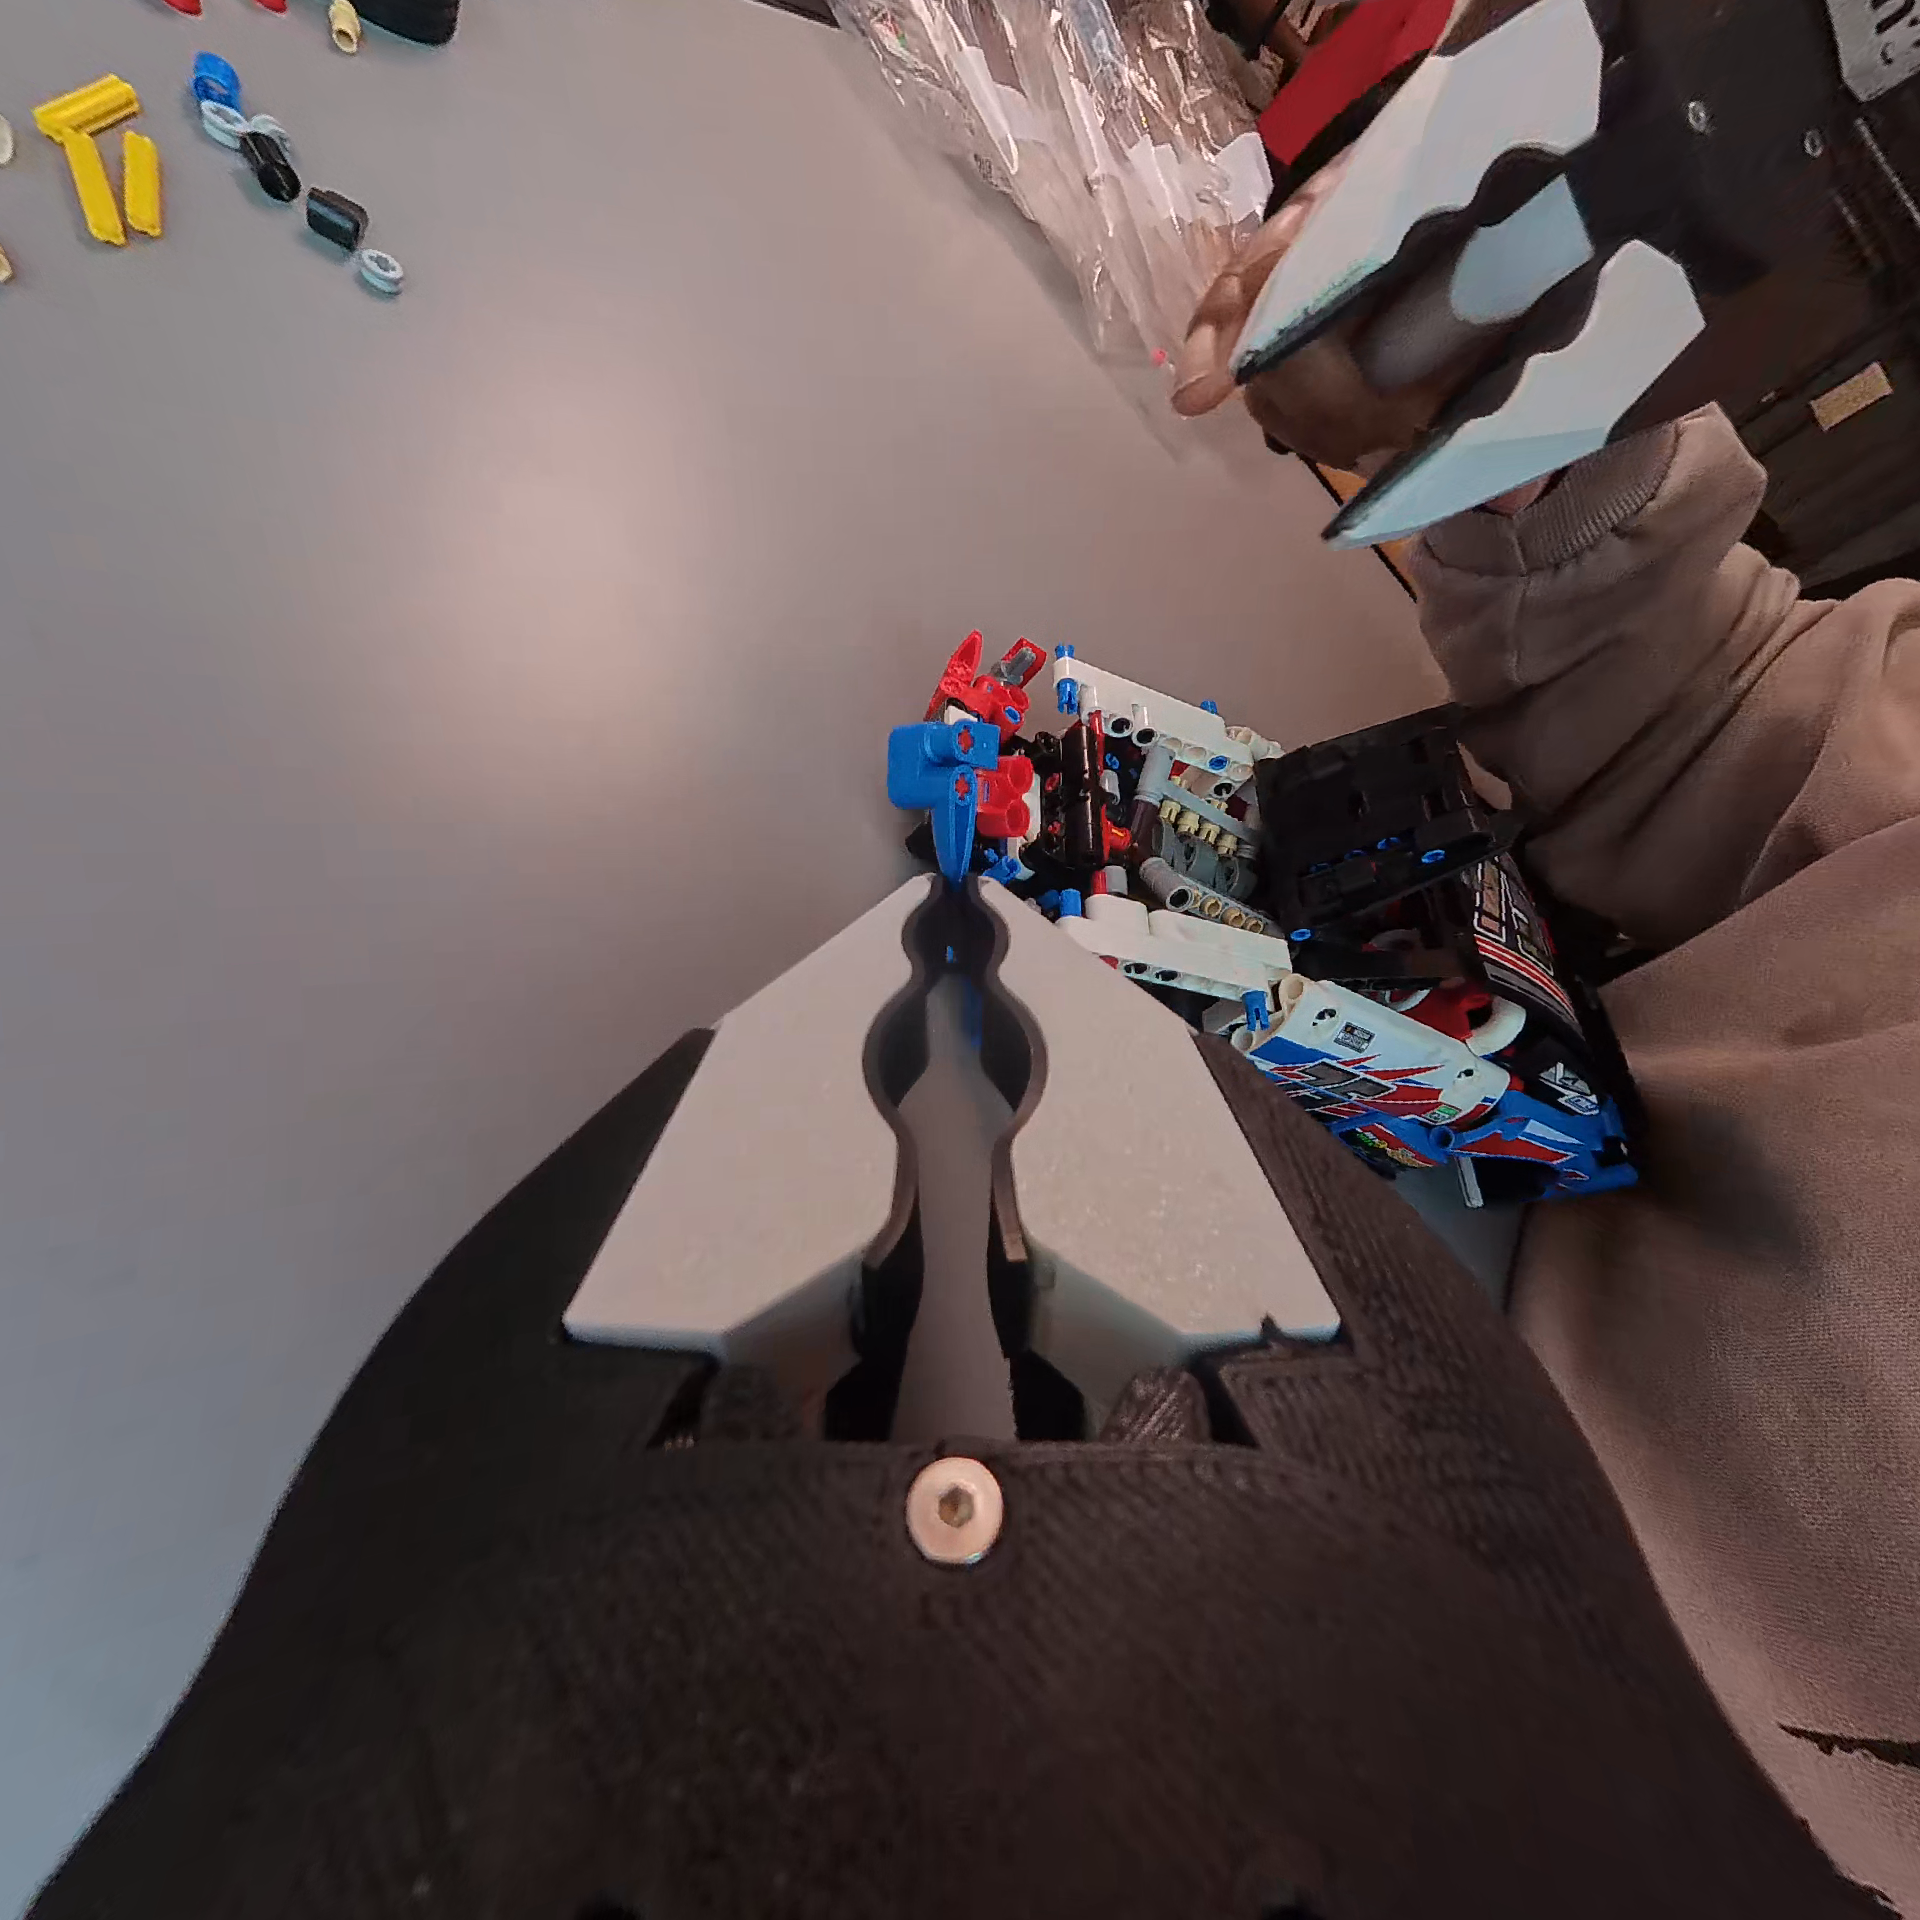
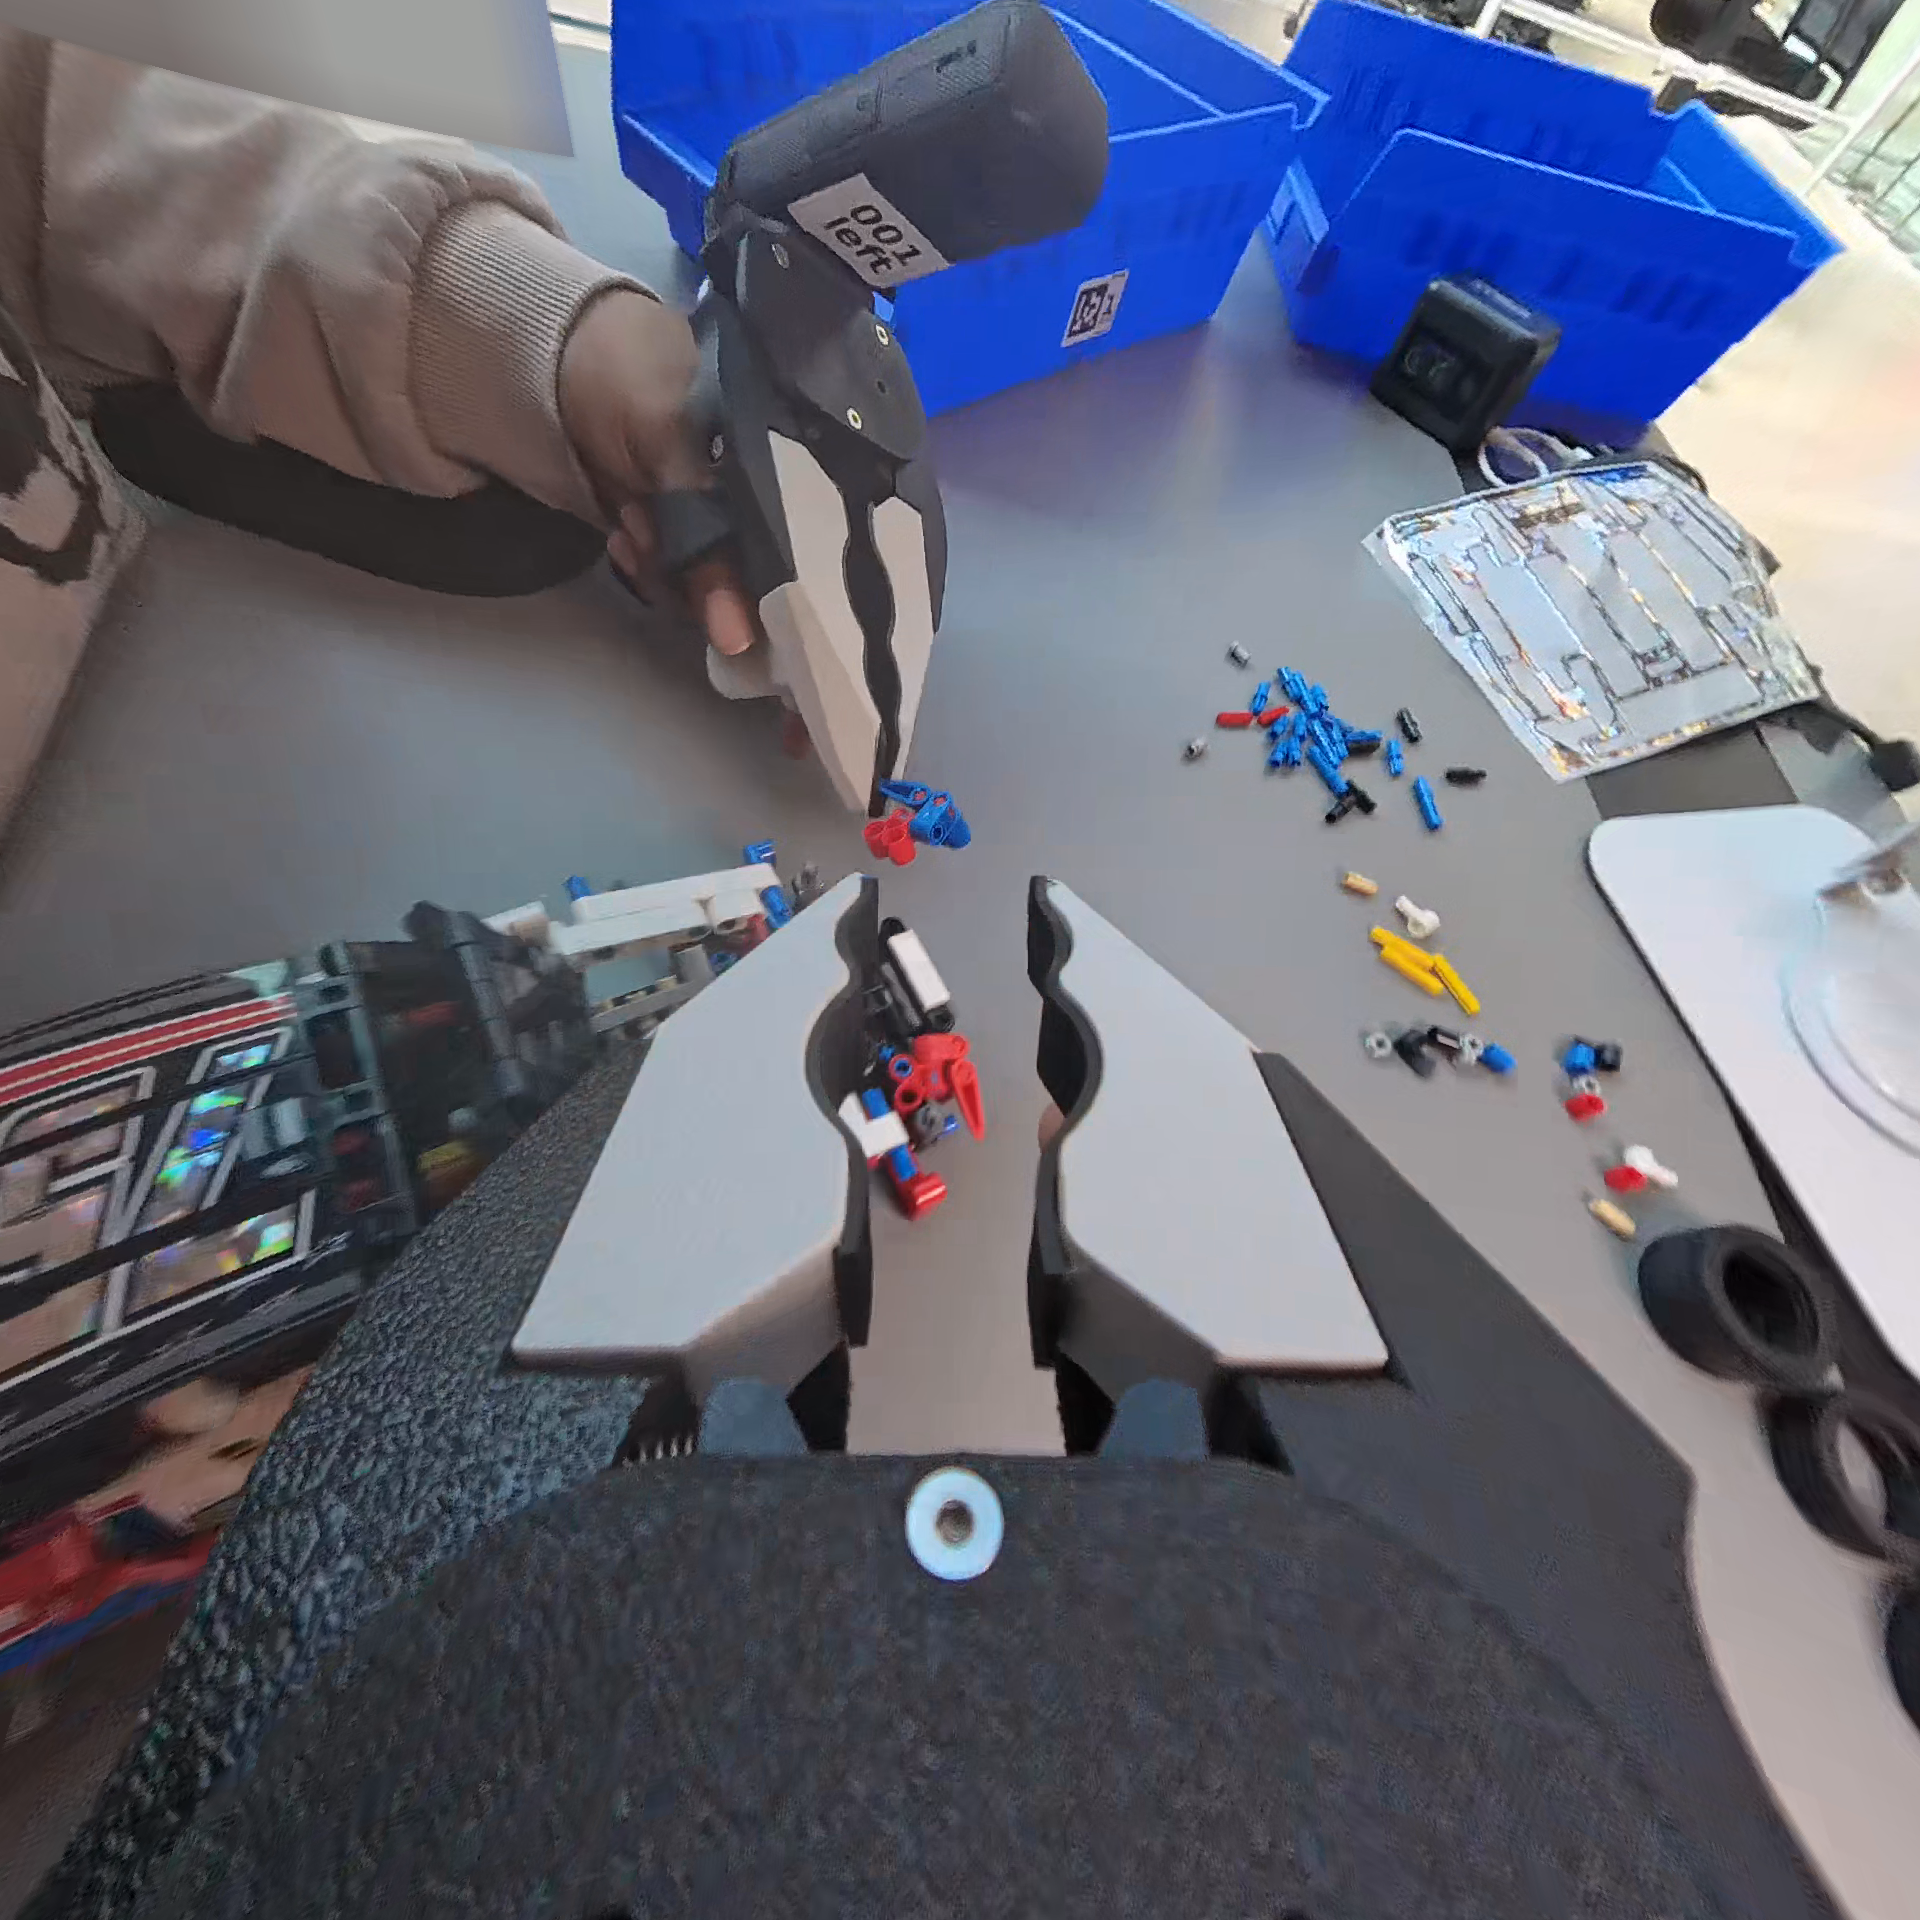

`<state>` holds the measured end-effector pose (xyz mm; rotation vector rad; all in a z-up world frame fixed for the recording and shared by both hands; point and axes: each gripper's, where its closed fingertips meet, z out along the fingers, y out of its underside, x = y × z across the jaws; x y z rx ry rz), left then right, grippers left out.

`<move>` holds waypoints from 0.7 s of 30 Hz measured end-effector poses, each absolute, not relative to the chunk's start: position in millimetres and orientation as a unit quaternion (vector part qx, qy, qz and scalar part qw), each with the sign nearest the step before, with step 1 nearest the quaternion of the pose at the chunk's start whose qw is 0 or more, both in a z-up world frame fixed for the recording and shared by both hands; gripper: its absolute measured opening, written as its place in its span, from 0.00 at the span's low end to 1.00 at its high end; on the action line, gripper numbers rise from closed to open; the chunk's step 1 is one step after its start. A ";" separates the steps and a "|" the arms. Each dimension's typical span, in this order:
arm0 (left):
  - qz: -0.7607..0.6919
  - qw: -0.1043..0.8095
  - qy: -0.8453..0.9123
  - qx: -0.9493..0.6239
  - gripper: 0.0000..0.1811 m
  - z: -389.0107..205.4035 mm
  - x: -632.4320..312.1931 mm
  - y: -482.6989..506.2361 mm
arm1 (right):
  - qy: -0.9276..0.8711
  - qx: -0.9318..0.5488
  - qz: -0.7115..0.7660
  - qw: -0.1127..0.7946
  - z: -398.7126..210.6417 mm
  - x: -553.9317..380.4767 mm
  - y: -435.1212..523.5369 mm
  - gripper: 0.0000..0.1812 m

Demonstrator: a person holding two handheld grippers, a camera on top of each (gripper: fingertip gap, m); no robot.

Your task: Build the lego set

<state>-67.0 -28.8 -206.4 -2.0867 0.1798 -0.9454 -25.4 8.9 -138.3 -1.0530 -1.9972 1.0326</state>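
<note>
My left gripper is shut on a small blue and red Lego subassembly, pinching its blue tip. In the right wrist view the left gripper holds this subassembly just beyond the front end of the Lego car model. The model has white beams, a black body and sticker-covered panels, and lies on the grey table. My right gripper is open and empty, with the model's red and blue front end showing between its fingers. The right gripper also shows open at the top right of the left wrist view.
Loose blue pins, yellow pieces and other small parts lie on the table to the right. Black tyres and a white board are at the right edge. Two blue bins and a sticker sheet stand behind. Plastic bags lie at the table's edge. Across from one pair of fingers to the other is roughly 10 centimeters.
</note>
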 end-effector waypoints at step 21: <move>-0.355 0.447 0.129 -0.811 0.00 -197.7 -59.6 -28.1 | -0.803 -0.372 0.428 0.183 -196.5 -59.4 -23.6 0.11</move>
